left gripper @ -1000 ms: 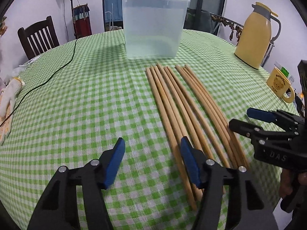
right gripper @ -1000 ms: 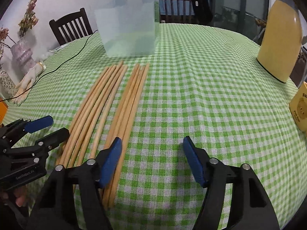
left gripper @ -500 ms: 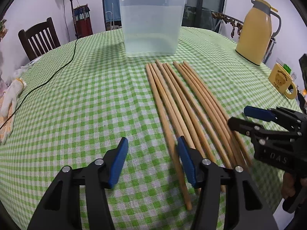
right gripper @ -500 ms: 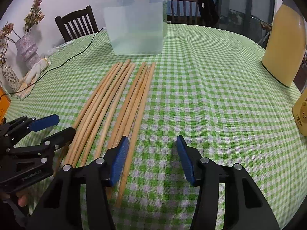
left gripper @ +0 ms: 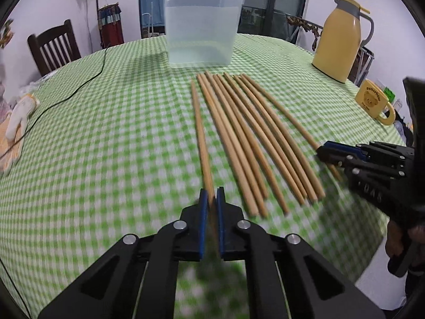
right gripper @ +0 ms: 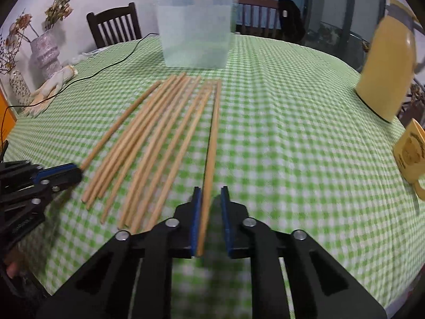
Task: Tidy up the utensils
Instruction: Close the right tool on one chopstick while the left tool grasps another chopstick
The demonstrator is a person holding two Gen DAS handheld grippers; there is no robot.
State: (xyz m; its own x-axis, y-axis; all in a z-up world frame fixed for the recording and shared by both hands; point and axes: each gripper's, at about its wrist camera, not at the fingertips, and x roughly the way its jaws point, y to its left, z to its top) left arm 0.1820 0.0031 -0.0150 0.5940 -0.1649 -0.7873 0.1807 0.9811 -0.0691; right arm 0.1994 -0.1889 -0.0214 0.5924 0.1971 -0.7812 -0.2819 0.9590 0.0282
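Several long wooden chopsticks (left gripper: 247, 138) lie side by side on the green checked tablecloth, pointing toward a clear plastic tub (left gripper: 203, 29). My left gripper (left gripper: 211, 199) is shut on the near end of the leftmost chopstick (left gripper: 199, 125), which lies apart from the rest. My right gripper (right gripper: 209, 194) has its jaws nearly closed around the rightmost chopstick (right gripper: 213, 130), which touches the left pad; a small gap shows at the right pad. The tub also shows in the right wrist view (right gripper: 195, 26). Each gripper shows in the other's view (left gripper: 372, 159) (right gripper: 39, 178).
A yellow thermos jug (left gripper: 341, 40) and a yellow bear mug (left gripper: 373, 101) stand at the right. A black cable (left gripper: 74, 90) and a white glove (left gripper: 20, 114) lie at the left. Wooden chairs (right gripper: 114, 25) stand beyond the table. The table edge is near me.
Both grippers have closed from wide open onto chopsticks: the left on the leftmost one, the right around the rightmost one. The leftmost chopstick has shifted away from the group.
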